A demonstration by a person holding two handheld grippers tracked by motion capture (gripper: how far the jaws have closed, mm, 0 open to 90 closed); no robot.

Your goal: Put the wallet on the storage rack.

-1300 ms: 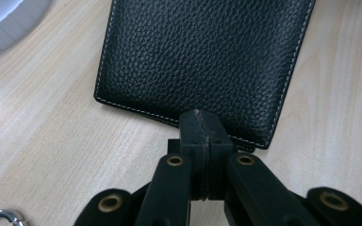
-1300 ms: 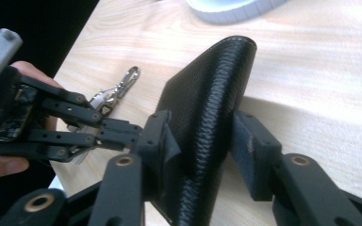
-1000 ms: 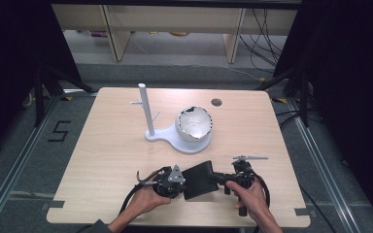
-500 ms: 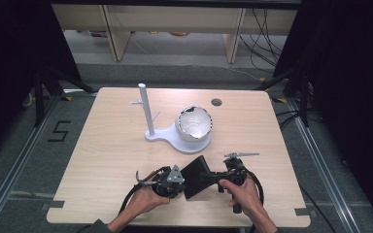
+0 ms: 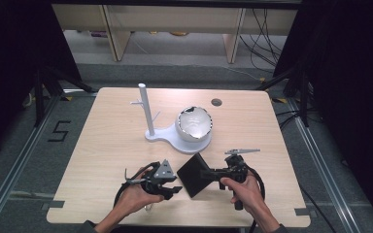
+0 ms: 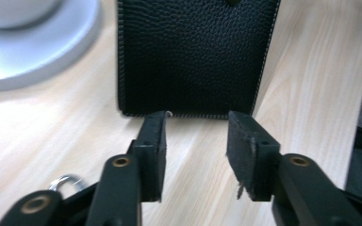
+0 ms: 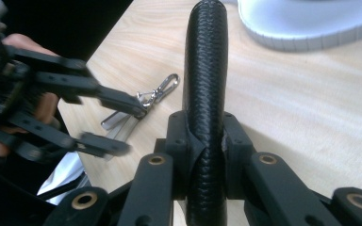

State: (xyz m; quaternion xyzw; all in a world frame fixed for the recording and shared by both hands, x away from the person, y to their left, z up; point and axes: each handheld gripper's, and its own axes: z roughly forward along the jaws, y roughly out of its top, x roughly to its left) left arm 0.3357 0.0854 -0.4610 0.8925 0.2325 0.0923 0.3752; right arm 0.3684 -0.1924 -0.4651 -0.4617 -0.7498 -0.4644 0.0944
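A black textured leather pouch is held just above the table's near edge. My right gripper is shut on its right end. In the right gripper view the pouch stands edge-on, and the right gripper has just closed tighter on it. My left gripper sits just left of the pouch. Its jaws have just been opening. In the left gripper view the left gripper stands open with nothing between the pads, a little short of the pouch's stitched edge.
A white stand with an upright pole and a white round shell sits mid-table behind the pouch. A metal clip with keys lies on the wood by the left gripper. A dark hole marks the far side.
The left gripper has opened, let go of the pouch's left end and drawn back a little. The right gripper keeps hold of the pouch, which has tilted slightly.
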